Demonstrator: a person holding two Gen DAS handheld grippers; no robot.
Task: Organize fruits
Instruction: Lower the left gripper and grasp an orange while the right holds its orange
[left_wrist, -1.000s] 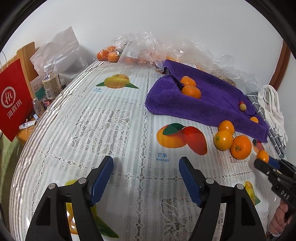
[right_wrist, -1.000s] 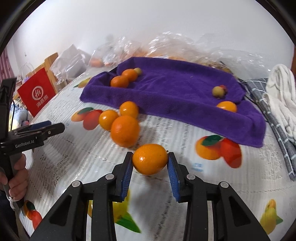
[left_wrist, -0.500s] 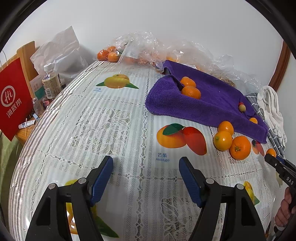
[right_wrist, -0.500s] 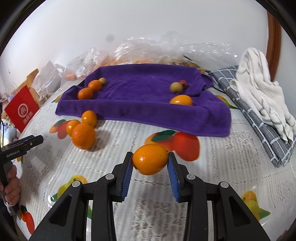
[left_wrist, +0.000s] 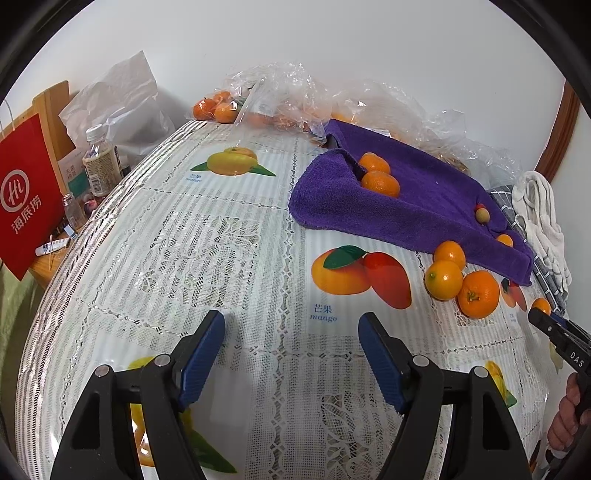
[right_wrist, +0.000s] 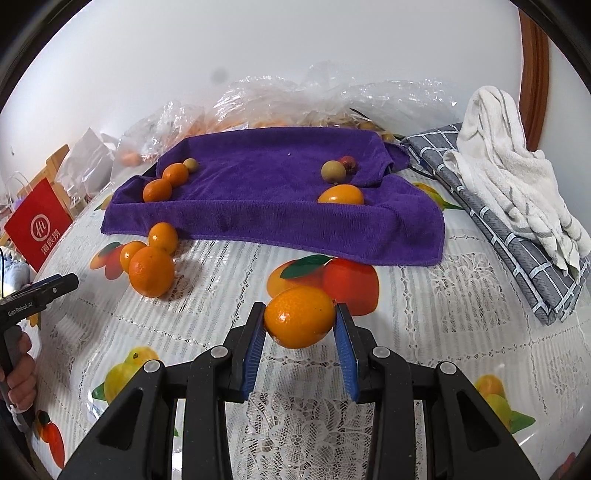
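We hold a mandarin orange (right_wrist: 300, 318) in the right gripper (right_wrist: 300, 325), its blue-padded jaws clenched on the fruit's two sides, lifted clear above a lace-and-fruit-print tablecloth (right_wrist: 424, 295) that covers the worktop. Just beyond it lies a printed picture of a mango, not real fruit. Our left gripper (left_wrist: 291, 341) hangs over a bare stretch of the same cloth with nothing between its jaws — they have just been easing a little wider and stand released.

A purple towel (right_wrist: 277, 192) is spread at the far side of the worktop. On it we see two oranges (right_wrist: 166, 182) touching each other near its left corner, with a small greenish fruit (right_wrist: 190, 164) beside them; toward its right end sit a round tan fruit (right_wrist: 333, 171), a small red one (right_wrist: 349, 162) just behind it, and a larger orange (right_wrist: 340, 195) in a fold of the towel's front edge.

Three loose oranges (right_wrist: 151, 264) huddle together on the tablecloth just off the towel's front left edge — well to the left of the held fruit in the right wrist view. Clear plastic bags (right_wrist: 295, 99) with more fruit line the wall behind. A grey checked cloth (right_wrist: 517, 254) with a white towel (right_wrist: 509, 166) heaped on it lies at the right. A red paper bag (left_wrist: 26, 199) and a plastic bottle (left_wrist: 100, 162) stand off the worktop's left edge.
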